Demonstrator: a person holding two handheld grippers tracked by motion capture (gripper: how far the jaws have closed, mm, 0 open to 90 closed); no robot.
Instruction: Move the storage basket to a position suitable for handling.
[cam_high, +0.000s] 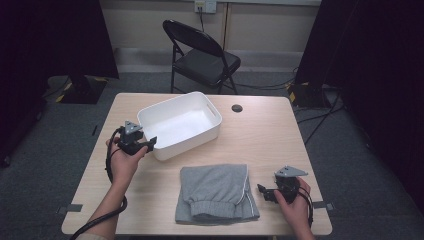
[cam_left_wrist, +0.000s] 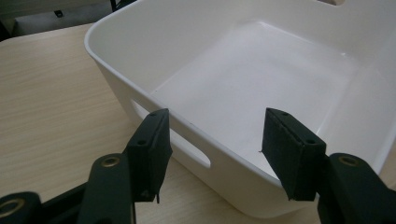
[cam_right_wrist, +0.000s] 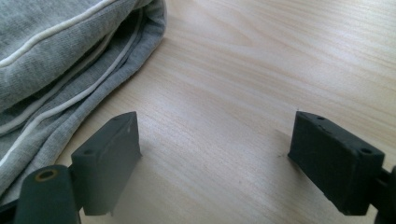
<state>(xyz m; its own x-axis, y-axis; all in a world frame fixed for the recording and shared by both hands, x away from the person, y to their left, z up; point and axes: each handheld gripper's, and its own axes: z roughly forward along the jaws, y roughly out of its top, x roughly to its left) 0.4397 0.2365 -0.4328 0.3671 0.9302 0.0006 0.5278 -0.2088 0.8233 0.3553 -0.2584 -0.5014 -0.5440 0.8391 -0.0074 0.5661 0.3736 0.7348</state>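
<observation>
Left tongs (cam_left_wrist: 212, 149) partly open, released, straddling the near rim of the white plastic bin (cam_left_wrist: 224, 163) by its handle slot; pads not pressing the wall. Right tongs (cam_right_wrist: 215, 163) wide open, grasping nothing, over bare table (cam_right_wrist: 261, 70) just beside the right edge of the folded grey sweatpants (cam_high: 216, 192). Bin sits behind the sweatpants; open tabletop lies right of both.

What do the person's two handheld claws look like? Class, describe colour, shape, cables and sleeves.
Both are black. The left claw and right claw each carry a grey three-cornered plate on top and trail a black cable. Each has two flat, block-shaped black pads with small screw holes. The forearms are bare, with no sleeves.
</observation>
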